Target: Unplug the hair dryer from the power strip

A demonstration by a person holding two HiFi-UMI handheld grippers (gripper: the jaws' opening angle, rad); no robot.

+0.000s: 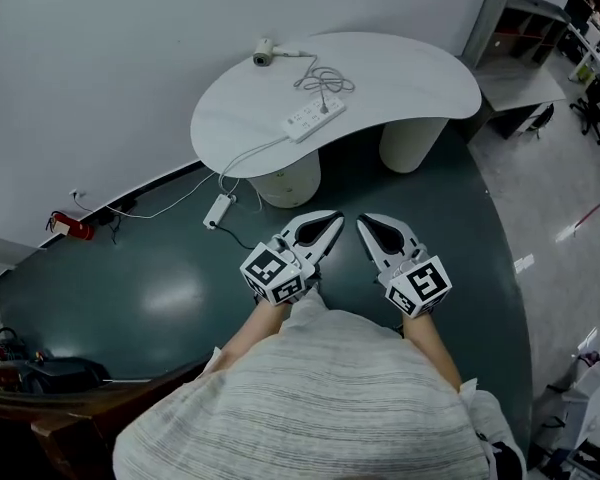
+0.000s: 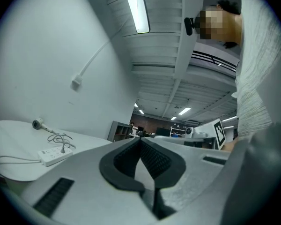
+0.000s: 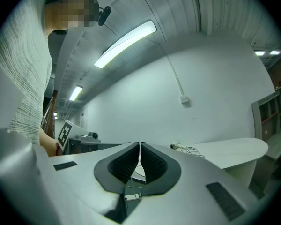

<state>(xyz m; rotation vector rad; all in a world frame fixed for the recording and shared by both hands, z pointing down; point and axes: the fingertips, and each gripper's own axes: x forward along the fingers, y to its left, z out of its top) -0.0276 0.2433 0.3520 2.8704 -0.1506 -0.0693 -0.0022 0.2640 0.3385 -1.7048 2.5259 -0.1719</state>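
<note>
Both of your grippers are held out level in front of you, side by side over the dark green floor [image 1: 160,288] and well short of the table [image 1: 420,83]; the left gripper [image 1: 332,220] has its jaws clenched tight with nothing between them, pads meeting at the tip in the left gripper view [image 2: 140,140]; the right gripper [image 1: 364,224] is likewise closed and empty, its pads pressed together in the right gripper view [image 3: 139,145].

Ahead of you, the hair dryer [image 1: 264,52] lies at the far edge of the white curved tabletop, close to the wall; its cord [image 1: 325,76] is bunched in loose loops between it and the power strip [image 1: 313,119]; the plug [image 1: 324,106] sits upright in the strip's far end, still in its socket; the strip itself lies flat near the table's front edge, angled across it.

From the strip a white lead [image 1: 242,158] drops off the table's left side to a small white block [image 1: 218,210] on the floor beside the table's near pedestal [image 1: 290,180]; neither gripper is touching any of it.
</note>
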